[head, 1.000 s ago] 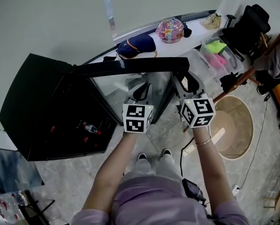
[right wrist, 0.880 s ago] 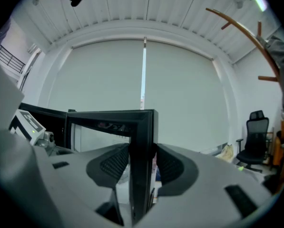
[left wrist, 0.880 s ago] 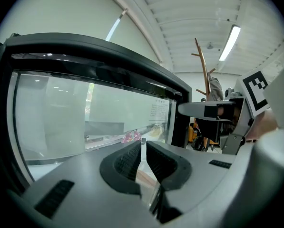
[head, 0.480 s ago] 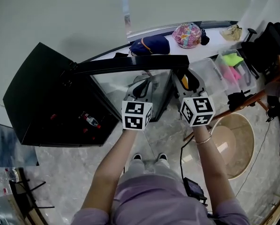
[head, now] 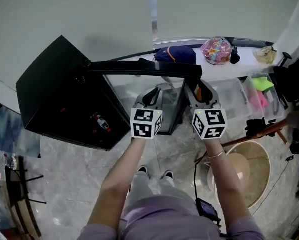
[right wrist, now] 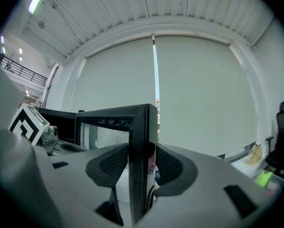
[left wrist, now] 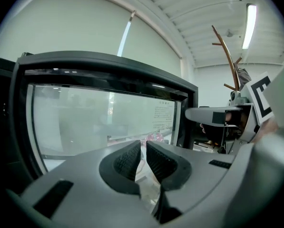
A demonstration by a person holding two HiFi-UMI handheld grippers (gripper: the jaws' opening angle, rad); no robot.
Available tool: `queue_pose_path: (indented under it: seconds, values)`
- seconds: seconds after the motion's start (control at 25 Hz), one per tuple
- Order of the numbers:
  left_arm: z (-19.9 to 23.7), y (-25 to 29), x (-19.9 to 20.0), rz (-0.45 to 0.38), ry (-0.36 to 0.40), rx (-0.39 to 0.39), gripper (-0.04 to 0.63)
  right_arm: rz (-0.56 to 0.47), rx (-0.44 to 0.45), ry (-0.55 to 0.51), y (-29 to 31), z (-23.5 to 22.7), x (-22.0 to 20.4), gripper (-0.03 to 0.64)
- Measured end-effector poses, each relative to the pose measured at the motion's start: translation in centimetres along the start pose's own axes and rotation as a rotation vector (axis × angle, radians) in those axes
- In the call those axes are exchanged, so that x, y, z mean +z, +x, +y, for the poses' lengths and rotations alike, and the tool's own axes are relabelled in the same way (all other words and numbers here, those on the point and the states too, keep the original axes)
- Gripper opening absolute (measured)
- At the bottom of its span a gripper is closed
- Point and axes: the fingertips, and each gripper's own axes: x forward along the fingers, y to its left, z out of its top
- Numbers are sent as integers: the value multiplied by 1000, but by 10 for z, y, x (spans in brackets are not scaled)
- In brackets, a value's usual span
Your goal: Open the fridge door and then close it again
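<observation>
Both grippers have drifted sideways with the free edge of the fridge door (head: 144, 69) since a second ago. Ribbed black pads of the right gripper (right wrist: 142, 151) clamp the door's matte black frame, and the door stands swung out from the boxy black fridge (head: 54, 84). Just left of it, the left gripper (left wrist: 144, 151) has its jaws nearly together and empty, facing the misty glass pane (left wrist: 99, 118).

The swung-out fridge door (head: 139, 68) blocks the way ahead. Clear bins (head: 235, 91) crowd its free edge, and the fridge (head: 54, 99) mouth is open on the left.
</observation>
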Motion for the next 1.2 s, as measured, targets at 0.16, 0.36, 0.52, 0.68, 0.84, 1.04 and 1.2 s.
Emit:
queue_pose_path:
  seconds: [0.16, 0.36, 0.52, 0.68, 0.84, 1.04, 1.2]
  values:
    - [2, -22, -3, -9, -14, 61, 34, 21, 44, 35, -9, 3, -13, 186]
    - [1, -58, -12, -21, -50, 128, 34, 14, 107, 79, -22, 5, -20, 221]
    - [10, -90, -21, -35, -86, 190, 34, 3, 169, 103, -19, -2, -17, 275]
    - [27, -122, -27, -52, -109, 262, 34, -2, 259, 82, -10, 0, -4, 282]
    - [43, -150, -32, -66, -128, 308, 33, 22, 299, 38, 4, 6, 0, 282]
    - [59, -184, -35, -91, -149, 342, 33, 13, 298, 38, 9, 13, 5, 270]
    - [68, -212, -44, -93, -161, 366, 34, 0, 246, 60, 3, 16, 2, 272]
